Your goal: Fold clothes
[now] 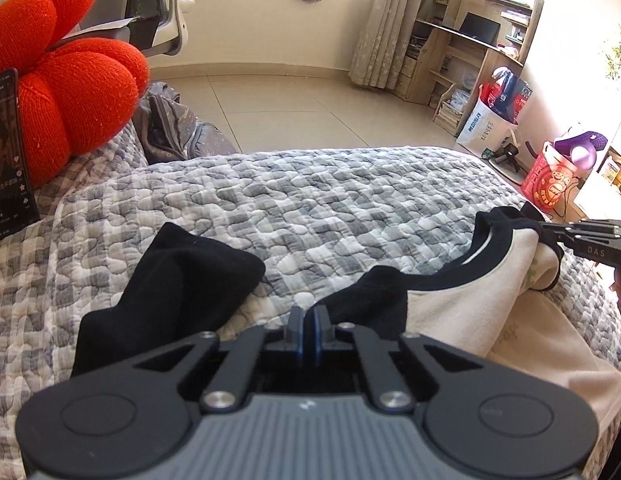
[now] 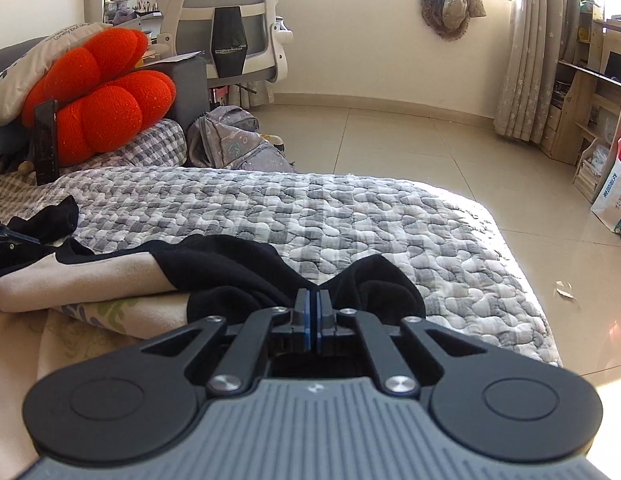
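Cream cotton shirt with black sleeves and black collar band lies on the bed, spread over the grey-and-white pebble-pattern quilt, near the front edge.

Left gripper: fingers clenched, blue pads together, with the black cloth of the shirt's near shoulder bunched right at the tips. It looks pinched there, though the pinch point itself is hidden behind the fingers. One black sleeve trails loose on the quilt to the left of this gripper.

Right gripper: fingers clenched too, black fabric gathered at the tips. From the left wrist view its tips are seen grasping the black cloth at the far side of the collar.

Step in hand, as I judge it: both shoulders gripped, garment being held up or stretched ahead of the first fold (body still rumpled, cream panel creased).

Next move calls for: keeping both grips firm, drawing the shirt taut and flat on the quilt, then bringing a sleeve side inward.

Nearby: red knitted pumpkin-shaped cushion, well apart.
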A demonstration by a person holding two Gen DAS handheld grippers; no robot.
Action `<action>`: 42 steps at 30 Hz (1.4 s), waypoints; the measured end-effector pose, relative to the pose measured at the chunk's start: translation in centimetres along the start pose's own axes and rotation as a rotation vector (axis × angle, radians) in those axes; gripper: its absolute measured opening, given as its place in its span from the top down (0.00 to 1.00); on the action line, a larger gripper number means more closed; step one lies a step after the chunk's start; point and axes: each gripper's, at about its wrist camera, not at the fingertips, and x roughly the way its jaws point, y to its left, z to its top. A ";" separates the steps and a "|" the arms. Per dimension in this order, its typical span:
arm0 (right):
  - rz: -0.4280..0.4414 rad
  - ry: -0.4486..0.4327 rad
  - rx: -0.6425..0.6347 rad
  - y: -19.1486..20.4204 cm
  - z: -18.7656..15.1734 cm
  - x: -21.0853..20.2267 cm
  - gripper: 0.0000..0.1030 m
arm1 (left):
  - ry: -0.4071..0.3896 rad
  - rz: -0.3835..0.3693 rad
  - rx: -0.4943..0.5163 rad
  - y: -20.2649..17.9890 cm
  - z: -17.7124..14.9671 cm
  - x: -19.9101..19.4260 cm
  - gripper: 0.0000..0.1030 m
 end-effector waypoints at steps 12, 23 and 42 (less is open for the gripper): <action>-0.072 -0.146 -0.038 1.8 3.9 0.7 0.97 | -0.236 0.228 0.005 0.4 4.1 -1.2 0.98; -0.163 -0.221 -0.078 3.7 7.5 7.0 0.97 | -0.299 0.451 0.084 1.7 9.1 2.8 0.97; -0.231 0.030 -0.126 3.2 7.7 16.2 0.97 | -0.101 0.518 0.044 4.5 9.1 11.7 0.98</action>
